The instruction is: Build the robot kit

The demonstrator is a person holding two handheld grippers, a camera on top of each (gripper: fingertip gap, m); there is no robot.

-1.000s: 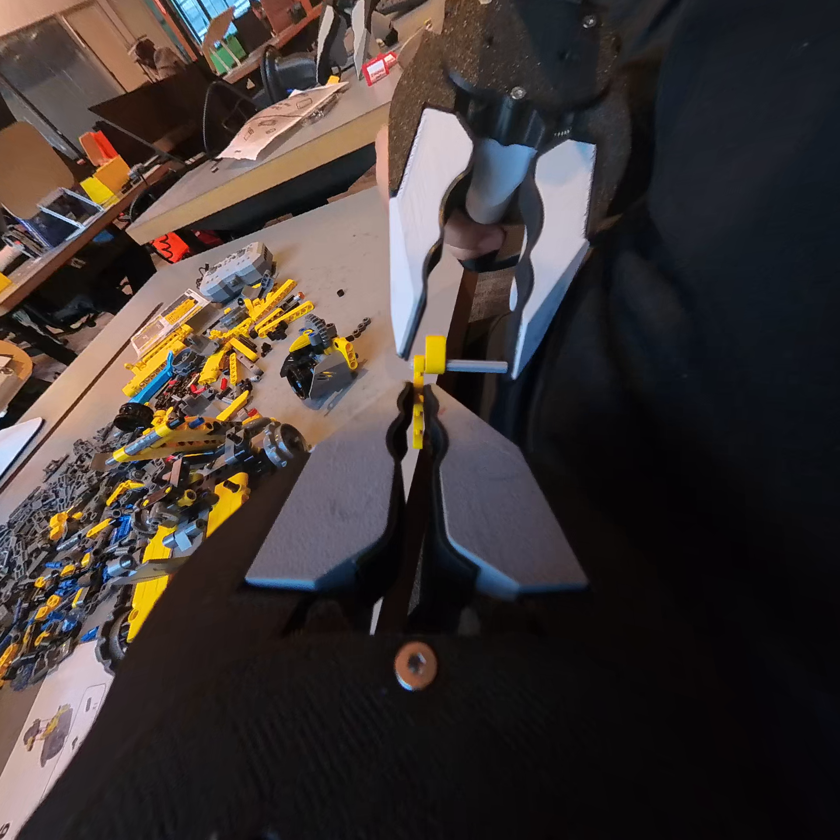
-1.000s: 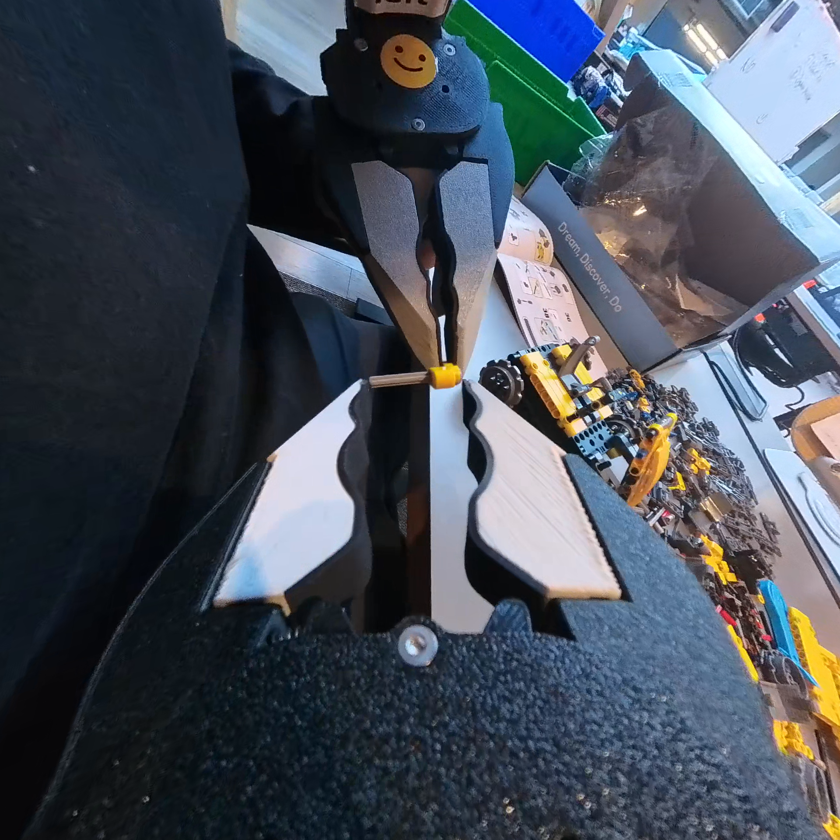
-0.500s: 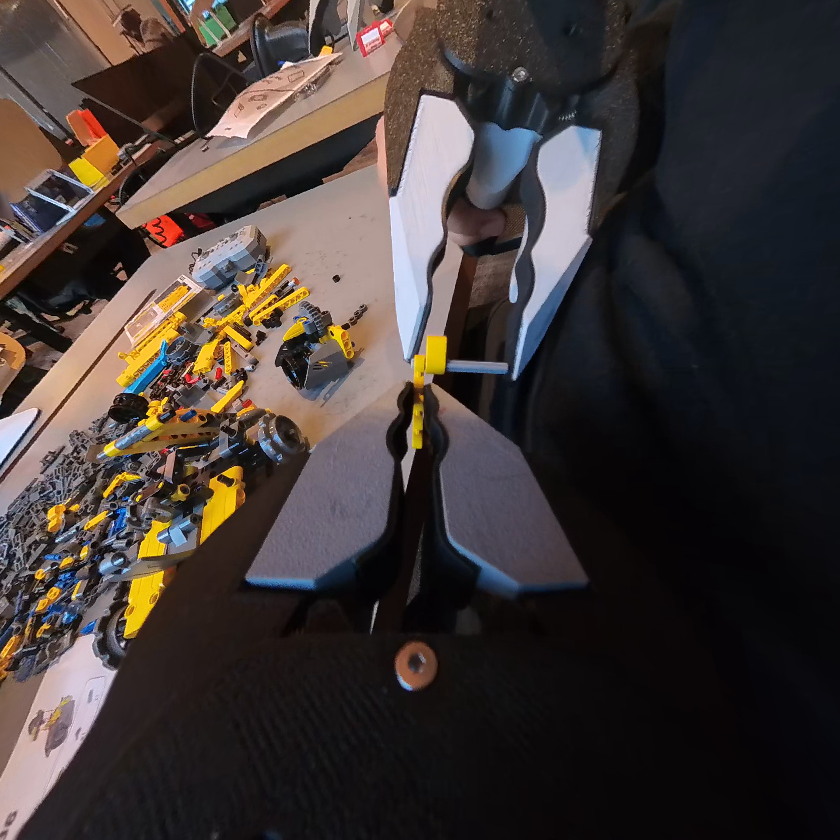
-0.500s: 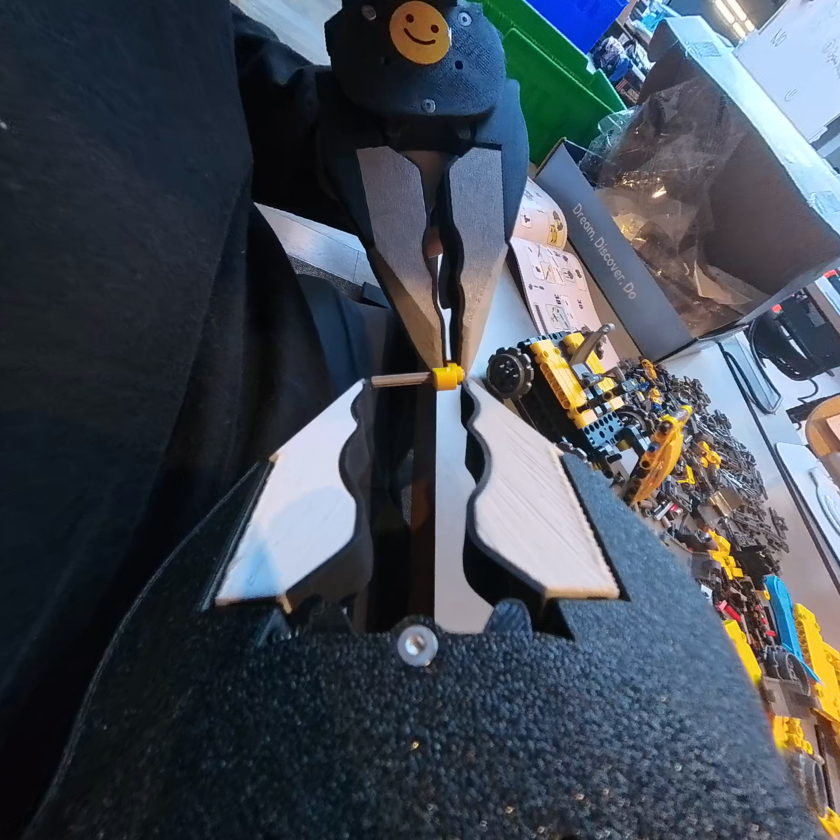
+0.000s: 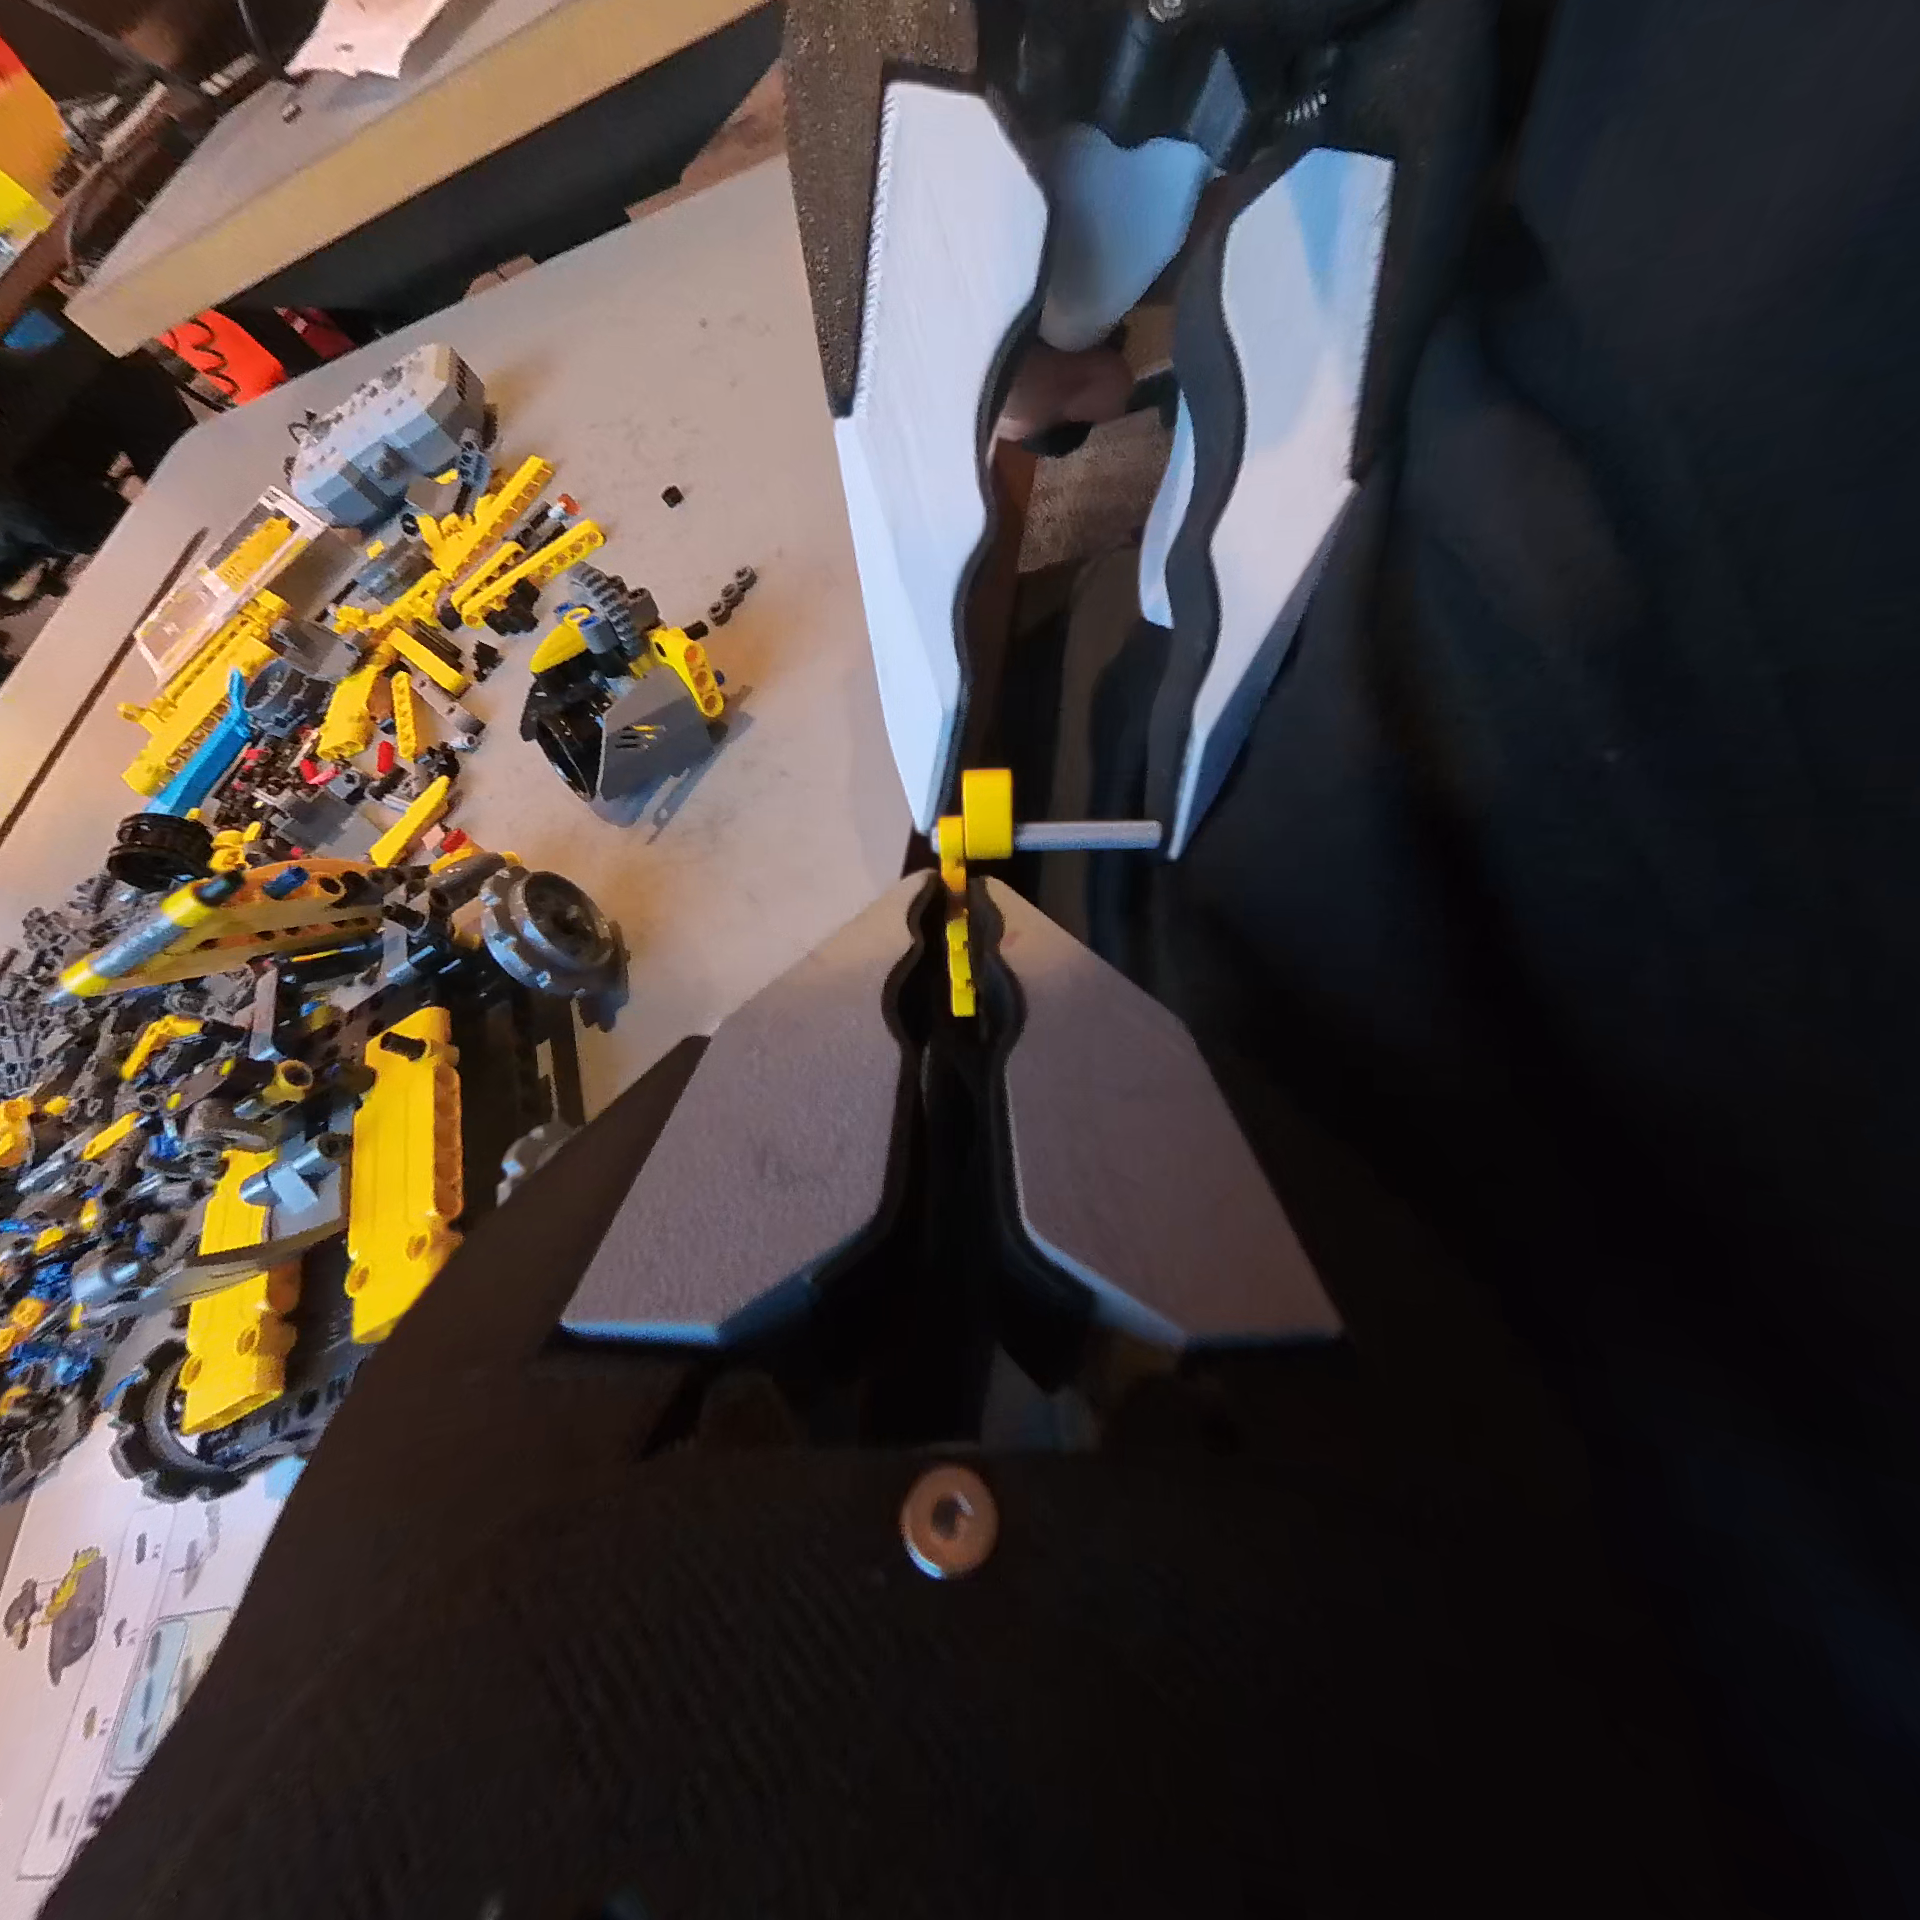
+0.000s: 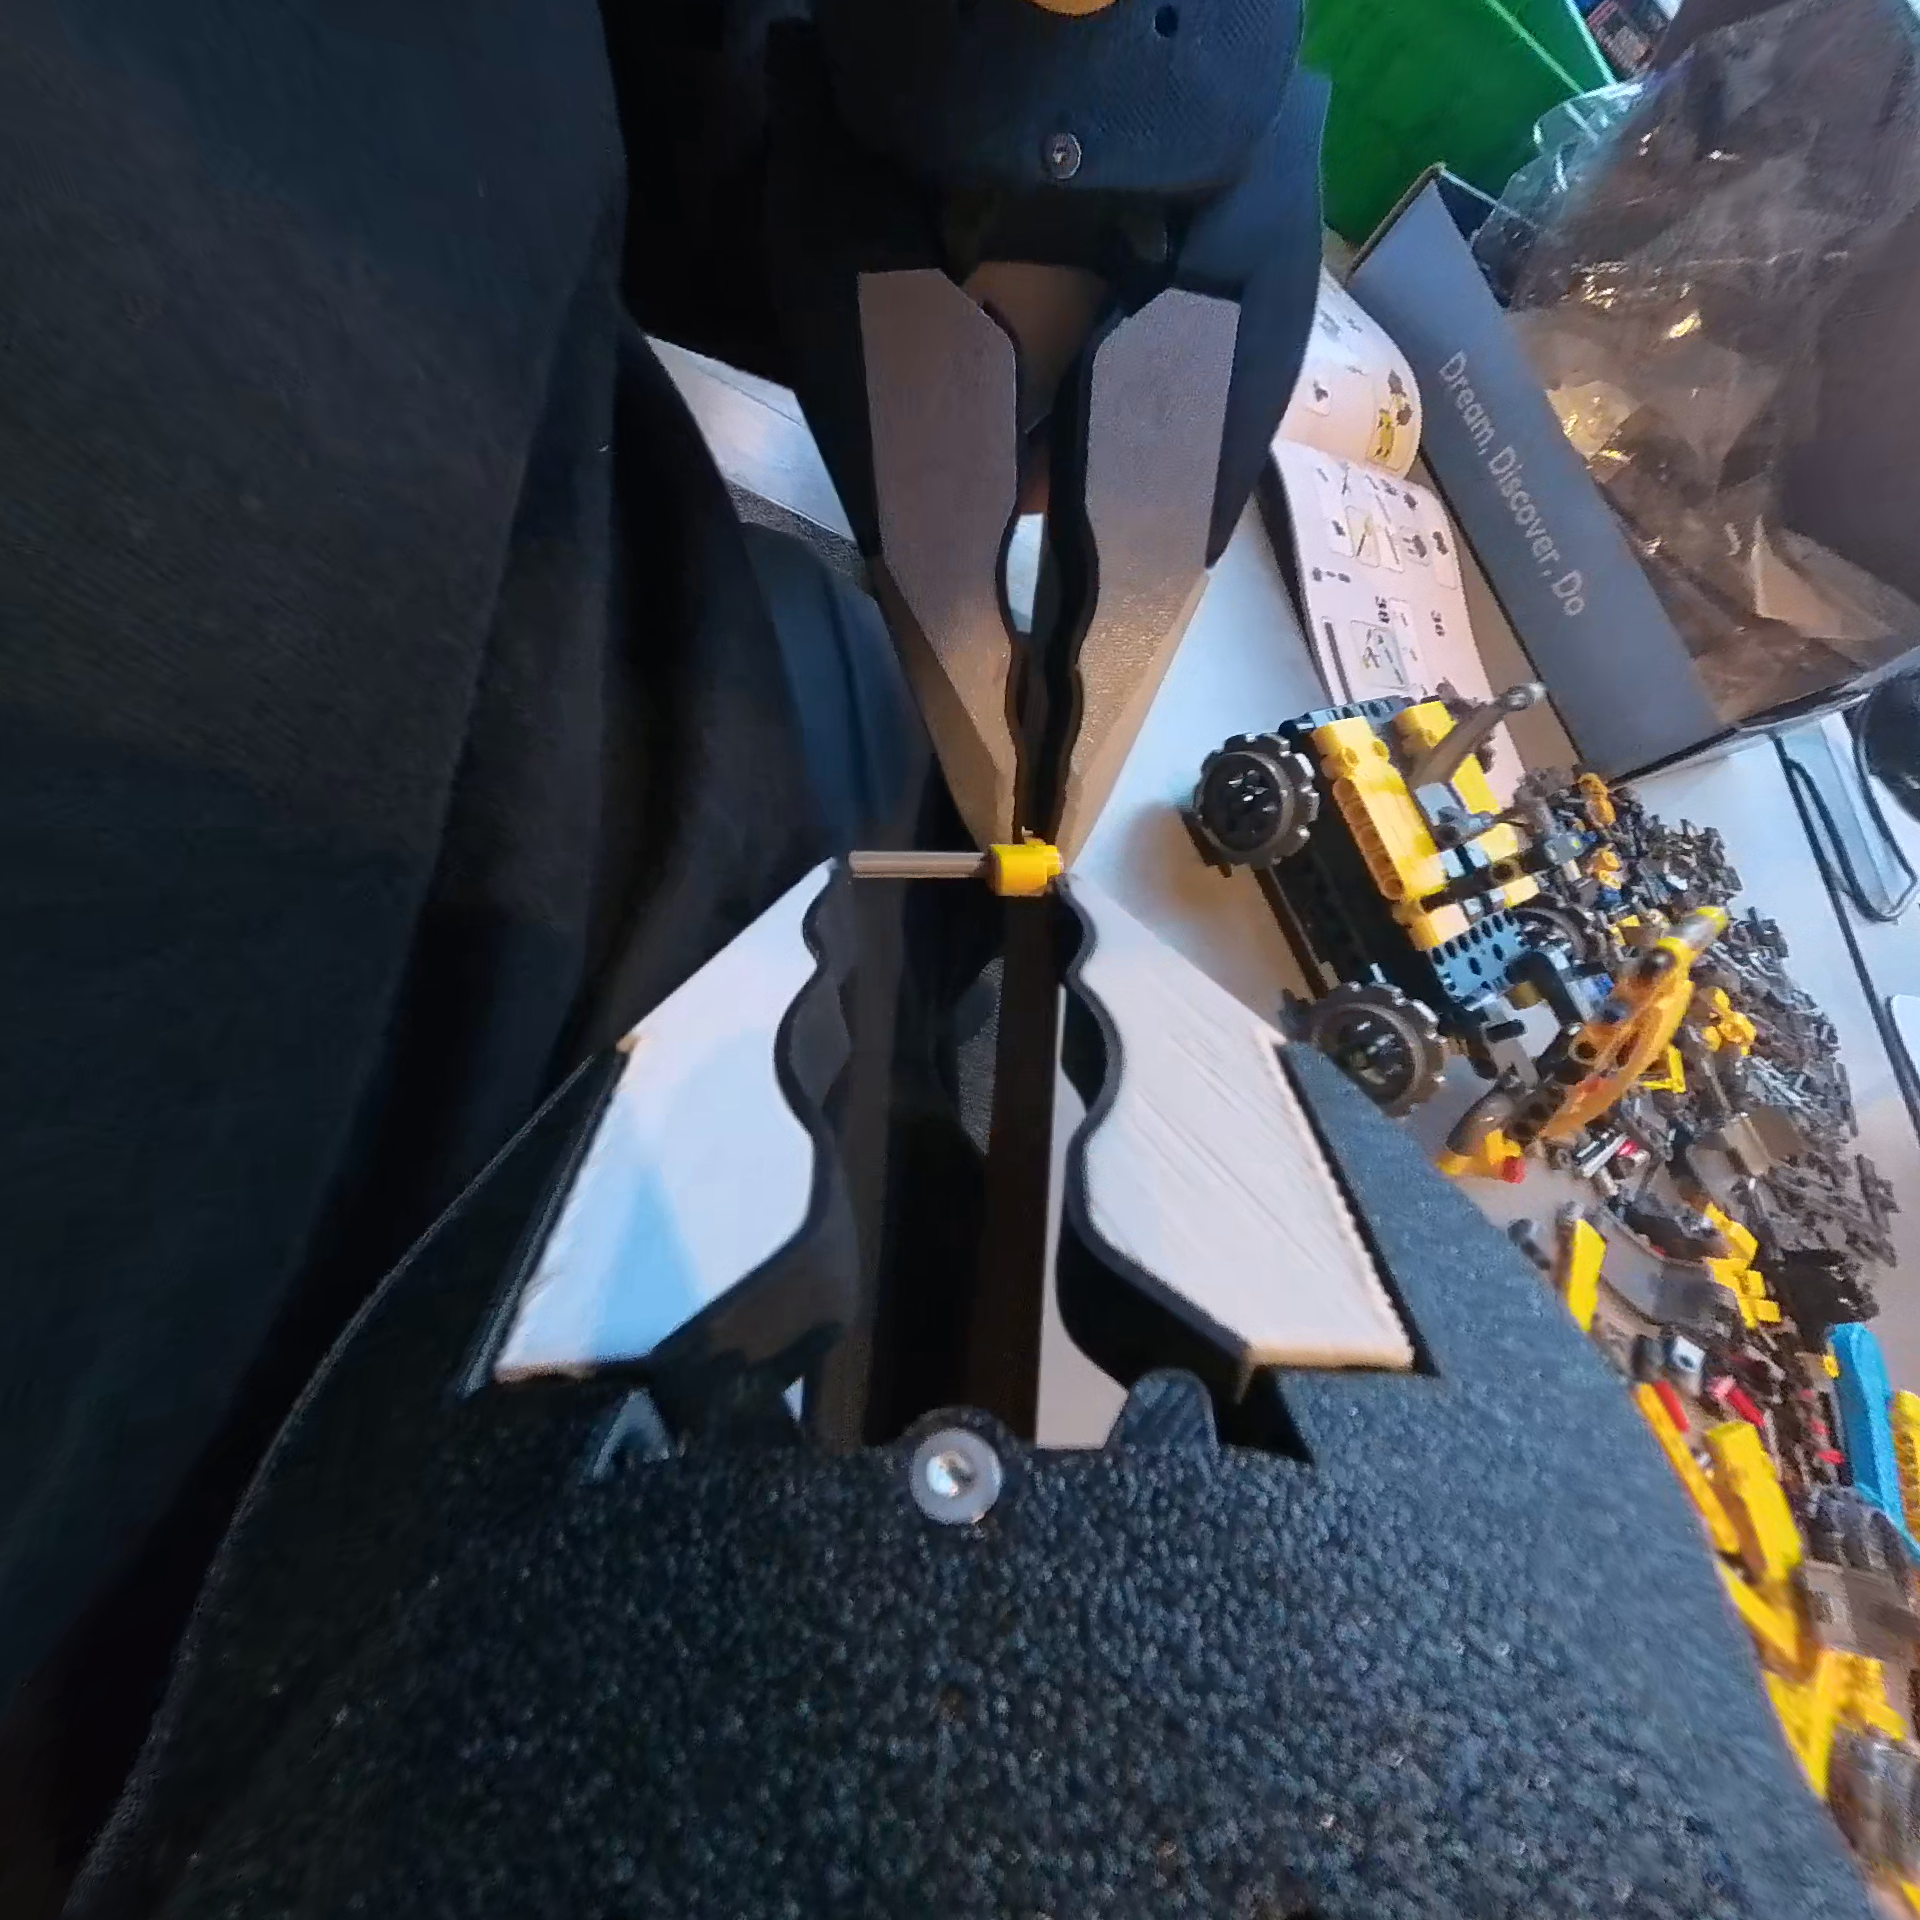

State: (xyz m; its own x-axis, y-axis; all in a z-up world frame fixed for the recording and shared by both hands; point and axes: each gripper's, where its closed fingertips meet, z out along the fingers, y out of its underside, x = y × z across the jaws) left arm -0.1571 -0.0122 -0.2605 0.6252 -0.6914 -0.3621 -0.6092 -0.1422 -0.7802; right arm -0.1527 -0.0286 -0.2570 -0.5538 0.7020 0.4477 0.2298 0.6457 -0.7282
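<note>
Cluttered workshop table: left gripper pinched yellow beam; right gripper, jaws apart, bracketed its yellow bush and grey axle. Risk: sideways knock could twist thin beam loose.

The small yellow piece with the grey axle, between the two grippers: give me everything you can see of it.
The yellow piece is a thin plastic beam standing upright, pinched at its lower end in the shut grey fingers of the left gripper. A round yellow bush sits at its top, and a grey axle runs sideways from it. The right gripper has its white fingers open on either side: one tip is by the bush, the other by the axle's free end. It is held above the table edge.
</note>
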